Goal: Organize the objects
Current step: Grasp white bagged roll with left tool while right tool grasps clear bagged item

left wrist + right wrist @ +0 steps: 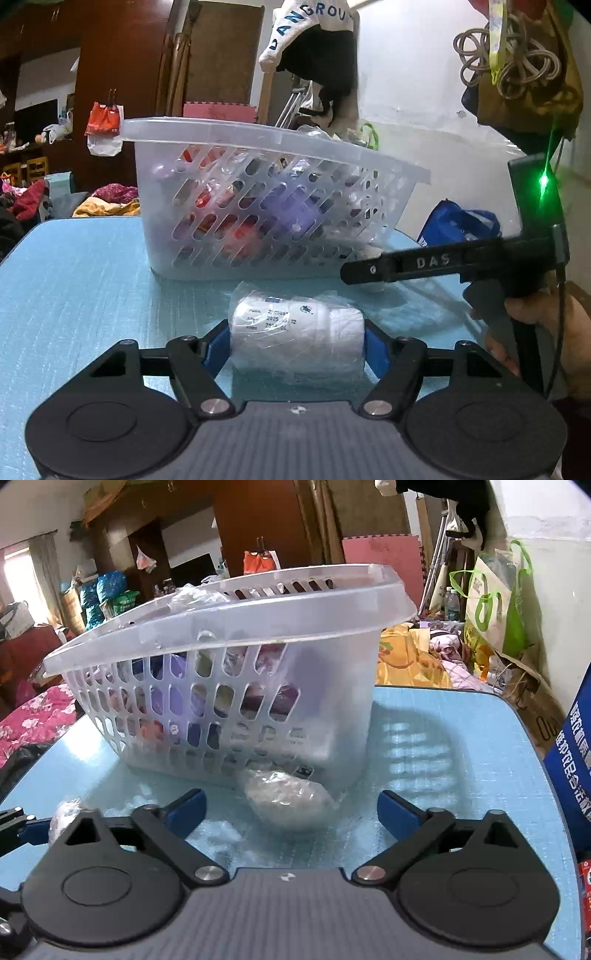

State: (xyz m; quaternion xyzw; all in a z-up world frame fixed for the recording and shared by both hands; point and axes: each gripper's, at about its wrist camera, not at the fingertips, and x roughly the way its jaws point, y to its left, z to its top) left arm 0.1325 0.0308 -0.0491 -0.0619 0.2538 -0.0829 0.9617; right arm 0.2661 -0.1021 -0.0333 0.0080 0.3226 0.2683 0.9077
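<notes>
A clear perforated plastic basket [258,206] holding several colourful items stands on the blue table [81,280]. My left gripper [297,343] is shut on a white bottle wrapped in clear plastic [291,332], held sideways just above the table in front of the basket. In the right wrist view the basket [229,672] is close ahead. My right gripper [291,808] is open, with a plastic-wrapped pale object [288,794] lying on the table between its fingertips, against the basket's base. The left gripper's bottle shows at the lower left [64,814].
The right gripper's body [461,258] and the hand holding it reach in from the right of the left wrist view. A blue box [574,760] stands at the table's right edge. A blue bag [458,225] lies behind the table. Clutter and bedding surround the table.
</notes>
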